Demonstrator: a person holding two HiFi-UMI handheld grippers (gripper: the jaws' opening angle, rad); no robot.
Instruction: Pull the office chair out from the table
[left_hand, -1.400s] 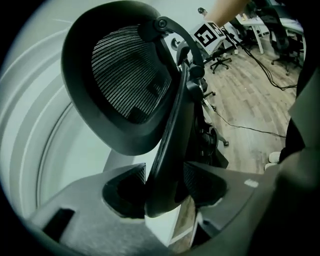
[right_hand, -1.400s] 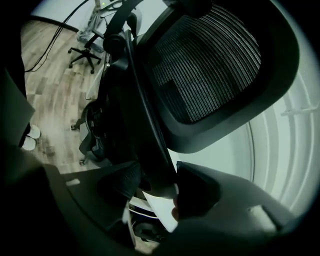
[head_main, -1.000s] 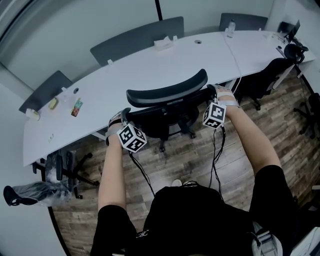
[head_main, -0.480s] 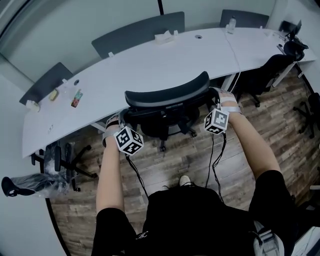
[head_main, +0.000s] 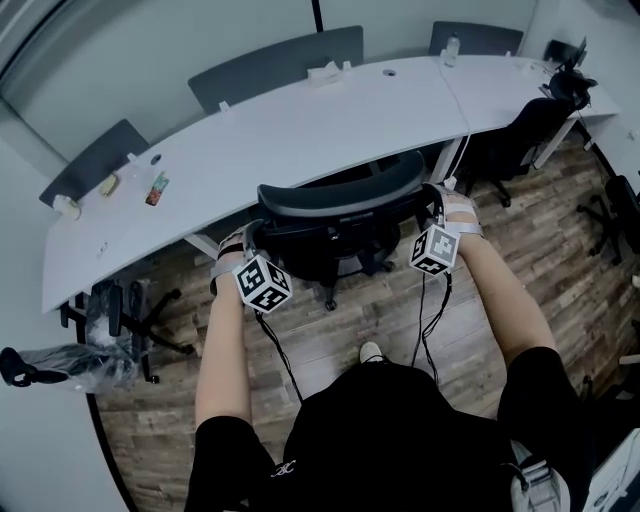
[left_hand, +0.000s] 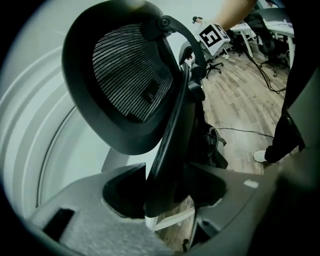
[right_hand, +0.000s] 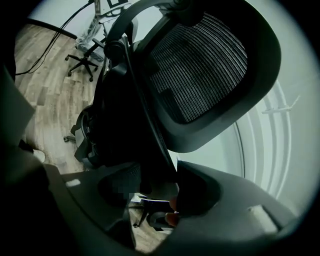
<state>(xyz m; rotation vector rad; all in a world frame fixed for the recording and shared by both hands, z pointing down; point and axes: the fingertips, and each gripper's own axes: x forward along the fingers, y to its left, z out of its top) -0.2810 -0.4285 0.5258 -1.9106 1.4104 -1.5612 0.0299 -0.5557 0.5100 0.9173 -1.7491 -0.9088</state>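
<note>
The long, curved white worktop (head_main: 300, 130) is smooth. Just off its front edge, on the wood-plank floor (head_main: 370, 315), stands the black office chair (head_main: 335, 195), with a mesh back in a curved plastic frame. With both forearms outstretched, the left gripper (left_hand: 167, 192) and right gripper (right_hand: 157, 182) each clamp one side of that frame.

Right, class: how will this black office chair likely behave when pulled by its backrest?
Probably rolls easily: its caster legs stand on wood floor. The mesh backrest may flex or recline, as the left gripper and right gripper grip it high.
</note>
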